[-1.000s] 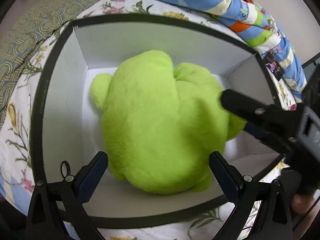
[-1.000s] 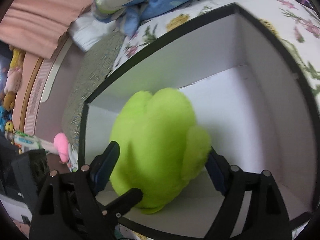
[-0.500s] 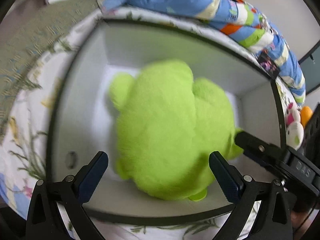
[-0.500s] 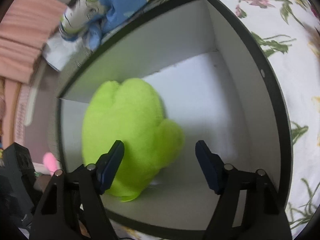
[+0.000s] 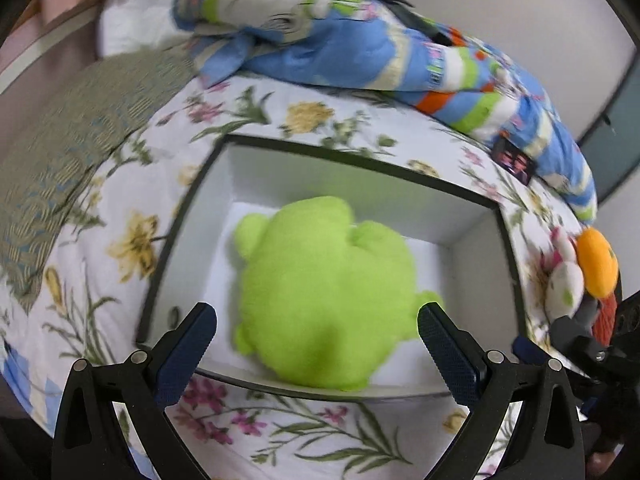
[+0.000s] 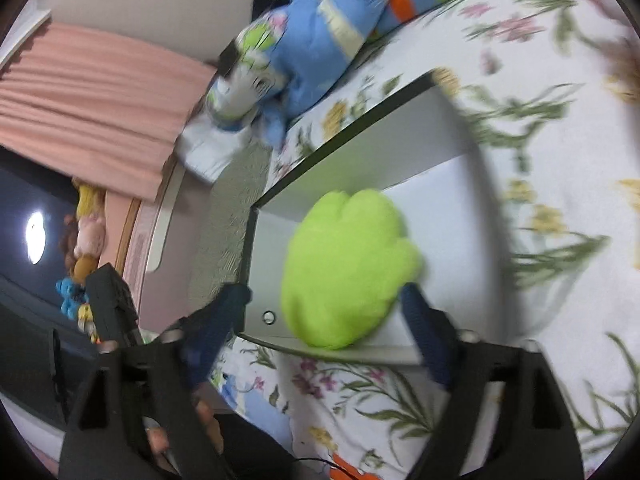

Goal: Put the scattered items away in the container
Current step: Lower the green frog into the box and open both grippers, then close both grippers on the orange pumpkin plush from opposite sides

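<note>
The lime-green plush toy (image 5: 328,300) sits inside the white box (image 5: 400,204), low and centre in the left wrist view, lying on the box floor and filling most of its middle. The box has a dark rim and rests on a flowered bedsheet (image 5: 132,240) that spreads around it on every side.

From the right wrist view the same plush toy (image 6: 344,268) shows at centre, slumped toward the near wall of the box (image 6: 360,152), though this picture is smeared and I cannot say whether the toy leans on that wall.

The left gripper (image 5: 316,340) hangs above the near edge of the box at the bottom of its frame, its two blue-padded fingers (image 5: 188,348) spread wide to either side of the toy and apart from it, nothing held. The right gripper (image 6: 328,324) is at the bottom of its own frame, jaws opening, with the toy seen between the pads but, as far as the blur allows, not pressed by them.

Toward the upper part of both frames lies a rumpled blue striped blanket (image 5: 360,52). At the right edge of the left wrist view, just beyond the box, are small soft toys (image 5: 576,272), one orange, one pale. A pink curtain (image 6: 92,112) hangs at upper left of the right wrist view.
</note>
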`<action>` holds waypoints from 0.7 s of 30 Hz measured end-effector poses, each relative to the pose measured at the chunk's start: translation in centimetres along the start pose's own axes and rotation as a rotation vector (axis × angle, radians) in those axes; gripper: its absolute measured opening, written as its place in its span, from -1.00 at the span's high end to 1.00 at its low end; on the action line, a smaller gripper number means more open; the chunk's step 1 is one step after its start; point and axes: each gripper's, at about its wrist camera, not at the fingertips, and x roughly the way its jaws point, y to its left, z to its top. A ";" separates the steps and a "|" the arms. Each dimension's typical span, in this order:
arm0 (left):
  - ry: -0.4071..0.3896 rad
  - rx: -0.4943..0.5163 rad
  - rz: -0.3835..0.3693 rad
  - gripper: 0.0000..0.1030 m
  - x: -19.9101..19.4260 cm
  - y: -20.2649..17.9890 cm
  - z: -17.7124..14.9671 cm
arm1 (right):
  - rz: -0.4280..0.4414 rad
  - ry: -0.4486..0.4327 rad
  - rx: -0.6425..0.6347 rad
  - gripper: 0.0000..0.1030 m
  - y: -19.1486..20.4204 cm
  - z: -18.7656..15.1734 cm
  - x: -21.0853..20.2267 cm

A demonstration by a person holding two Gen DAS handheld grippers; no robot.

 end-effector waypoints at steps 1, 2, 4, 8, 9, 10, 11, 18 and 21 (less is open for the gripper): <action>0.003 0.023 -0.005 -0.96 -0.2 -1.0 -0.1 | -0.014 -0.020 0.010 -0.84 -0.2 0.2 -0.5; 0.004 0.047 -0.014 -0.96 -0.5 -2.2 -0.2 | -0.014 -0.037 0.022 -0.84 -0.9 0.2 -1.5; -0.009 0.097 -0.059 -0.96 -1.5 -5.0 -0.4 | 0.006 -0.068 0.064 -0.84 -3.0 0.3 -4.5; -0.006 0.174 -0.224 -0.96 -2.7 -12.1 -0.7 | 0.006 -0.166 0.102 -0.84 -7.2 0.2 -10.3; 0.019 0.208 -0.249 -0.96 -2.5 -14.4 -0.7 | 0.011 -0.201 0.122 -0.85 -8.4 0.3 -11.7; 0.042 0.244 -0.268 -0.96 -2.3 -16.9 -0.6 | 0.021 -0.248 0.157 -0.85 -10.3 0.2 -13.9; 0.052 0.274 -0.292 -0.96 -2.1 -19.3 -0.5 | 0.024 -0.278 0.187 -0.86 -11.8 0.2 -15.4; 0.153 0.389 -0.435 -0.96 1.3 -33.7 0.4 | -0.023 -0.425 0.260 -0.88 -19.7 1.6 -24.9; 0.262 0.377 -0.479 -0.96 3.8 -38.0 1.0 | -0.039 -0.448 0.270 -0.88 -21.9 2.7 -26.9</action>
